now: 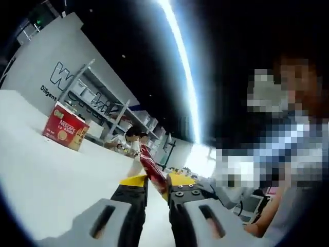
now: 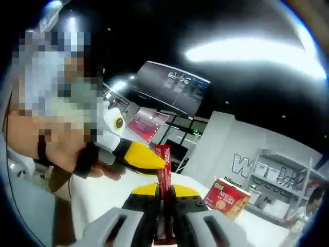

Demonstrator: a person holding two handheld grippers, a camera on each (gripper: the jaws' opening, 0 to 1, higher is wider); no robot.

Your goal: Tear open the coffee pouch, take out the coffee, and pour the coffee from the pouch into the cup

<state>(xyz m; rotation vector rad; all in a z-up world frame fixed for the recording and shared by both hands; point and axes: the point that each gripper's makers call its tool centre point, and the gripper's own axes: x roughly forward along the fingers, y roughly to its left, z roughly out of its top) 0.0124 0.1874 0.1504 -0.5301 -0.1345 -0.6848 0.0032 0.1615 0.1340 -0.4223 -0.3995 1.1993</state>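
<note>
A slim red coffee pouch (image 2: 164,175) stands upright between the yellow-tipped jaws of my right gripper (image 2: 164,191), which is shut on its lower half. My left gripper (image 2: 145,155), held by a person's hand, comes in from the left and meets the pouch's top end. In the left gripper view the same red pouch (image 1: 152,167) runs up and away from between the yellow tips of my left gripper (image 1: 157,183), which is shut on it. The pouch is held up in the air above the white table (image 1: 46,175).
A red Nescafe box (image 1: 65,126) stands on the white table, also seen as the red box (image 2: 226,198) at the right. Metal shelving (image 1: 103,103) lines the grey back wall. People sit at a far table (image 1: 128,141).
</note>
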